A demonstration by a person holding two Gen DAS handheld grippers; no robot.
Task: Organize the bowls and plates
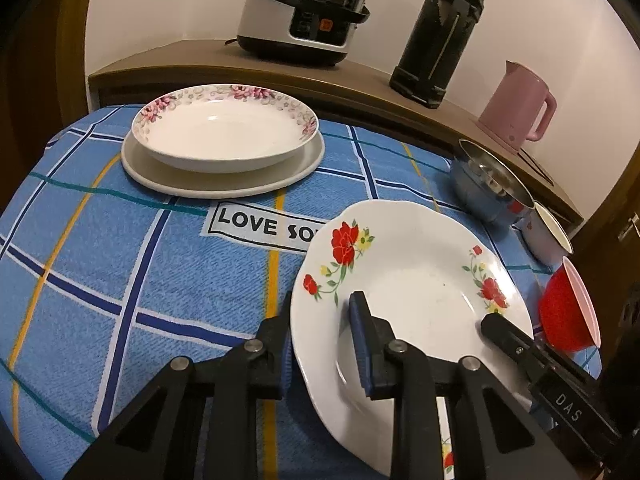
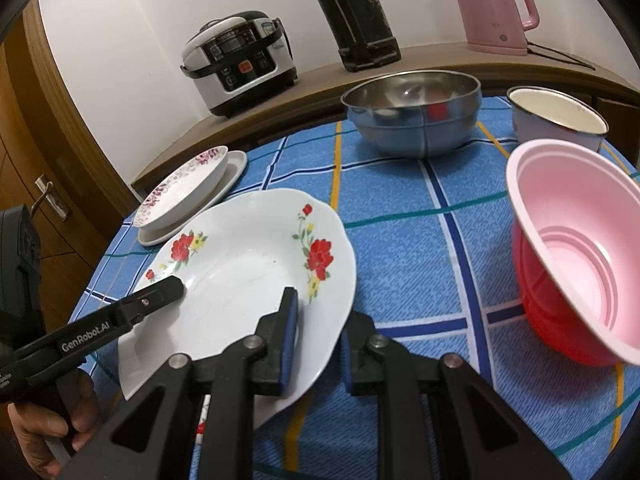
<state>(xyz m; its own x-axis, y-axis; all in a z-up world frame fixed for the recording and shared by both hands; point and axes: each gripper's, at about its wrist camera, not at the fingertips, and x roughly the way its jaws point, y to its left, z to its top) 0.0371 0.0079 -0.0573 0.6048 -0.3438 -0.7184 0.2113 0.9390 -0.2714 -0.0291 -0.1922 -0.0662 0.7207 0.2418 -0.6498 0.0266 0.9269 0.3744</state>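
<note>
black hand-held gripper [image 1: 324, 344], blue pads [image 1: 360, 344], silver screws

dim warm indoor light; soft shadows; fisheye-curved edges; dark corners

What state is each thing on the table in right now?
Red-flower plate: lifted and tilted, gripped at opposite rims.
Left tongs: closed on its rim.
Right tongs: closed on its rim.
Pink-flower plate: stacked on a plain plate.
Steel bowl: upright.
Red bowl: tilted.
</note>
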